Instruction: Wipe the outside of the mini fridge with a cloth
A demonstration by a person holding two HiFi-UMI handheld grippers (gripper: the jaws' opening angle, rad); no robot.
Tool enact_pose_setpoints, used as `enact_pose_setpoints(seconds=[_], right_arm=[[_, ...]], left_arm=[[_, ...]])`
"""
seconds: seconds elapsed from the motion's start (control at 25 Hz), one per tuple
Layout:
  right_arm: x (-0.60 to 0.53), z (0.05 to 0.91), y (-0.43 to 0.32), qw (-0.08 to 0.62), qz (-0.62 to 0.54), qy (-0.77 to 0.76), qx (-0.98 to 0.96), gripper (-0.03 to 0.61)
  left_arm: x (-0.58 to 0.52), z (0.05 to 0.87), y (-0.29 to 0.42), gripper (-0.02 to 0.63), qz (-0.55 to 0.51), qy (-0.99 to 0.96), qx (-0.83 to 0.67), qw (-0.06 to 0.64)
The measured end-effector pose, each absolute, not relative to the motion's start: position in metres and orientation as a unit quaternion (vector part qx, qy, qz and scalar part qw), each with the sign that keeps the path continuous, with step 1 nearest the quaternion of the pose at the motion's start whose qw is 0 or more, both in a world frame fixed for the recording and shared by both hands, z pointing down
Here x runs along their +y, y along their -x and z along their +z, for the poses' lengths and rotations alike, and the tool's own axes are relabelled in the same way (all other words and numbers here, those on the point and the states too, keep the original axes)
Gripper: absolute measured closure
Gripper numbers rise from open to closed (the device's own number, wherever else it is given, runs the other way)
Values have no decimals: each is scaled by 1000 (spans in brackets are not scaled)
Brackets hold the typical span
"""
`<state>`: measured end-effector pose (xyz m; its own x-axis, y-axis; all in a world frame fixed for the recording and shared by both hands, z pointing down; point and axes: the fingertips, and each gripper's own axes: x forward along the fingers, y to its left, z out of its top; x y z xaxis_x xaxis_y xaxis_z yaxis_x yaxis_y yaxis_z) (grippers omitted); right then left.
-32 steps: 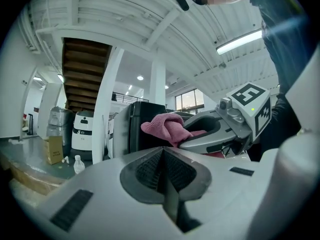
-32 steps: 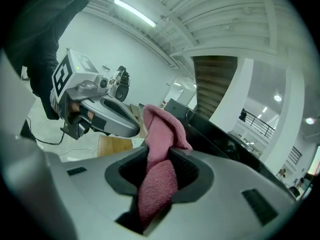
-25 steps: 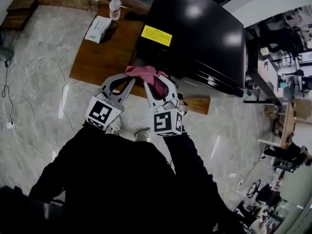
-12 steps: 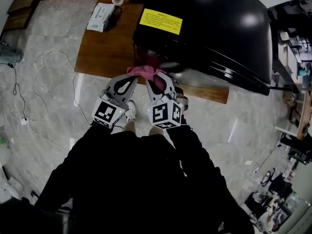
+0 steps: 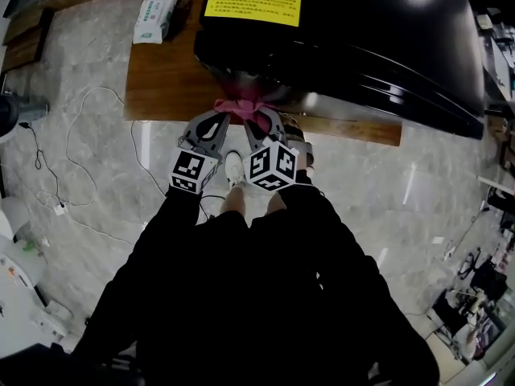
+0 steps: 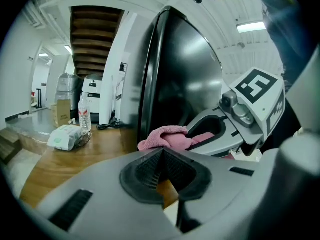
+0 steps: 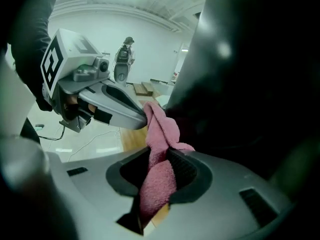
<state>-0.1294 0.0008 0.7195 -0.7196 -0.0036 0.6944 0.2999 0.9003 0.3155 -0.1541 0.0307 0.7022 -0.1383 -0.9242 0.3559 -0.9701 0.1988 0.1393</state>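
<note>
**Pink cloth held against the fridge front**

Head view: the glossy black mini fridge [image 5: 362,47] stands on a brown wooden platform [image 5: 169,79], and the crumpled pink cloth [image 5: 241,105] touches its lower front.

Left gripper view: the left gripper [image 6: 161,151] has its jaws pressed together with nothing between them. A clear plastic bottle [image 6: 85,115] stands well beyond.

Right gripper view: the right gripper [image 7: 159,156] pinches the cloth.

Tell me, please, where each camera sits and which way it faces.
Head view: on the person's head, looking down at the mini fridge; black sleeves, left tongs and right tongs show.
Left gripper view: on the left tongs, facing the fridge; jaws together.
Right gripper view: on the right tongs, facing the fridge; jaws clamp the pink cloth.
Both gripper views share the cloth.
</note>
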Motion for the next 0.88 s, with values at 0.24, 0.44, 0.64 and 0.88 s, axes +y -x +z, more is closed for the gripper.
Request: enact_pose_setpoints(seconds=[0.24, 0.44, 0.64, 0.88], right_arm=[[-1, 776, 126, 420, -178, 82, -886, 469], [-1, 808, 125, 454, -165, 82, -872, 469], [3, 826, 124, 476, -143, 82, -864, 468], [17, 767, 111, 438, -144, 70, -885, 460]], left_arm=[[25, 748, 153, 609, 76, -629, -739, 228], [27, 772, 149, 609, 84, -625, -733, 255], [39, 775, 146, 609, 81, -618, -732, 273], [61, 735, 138, 609, 70, -624, -732, 266]])
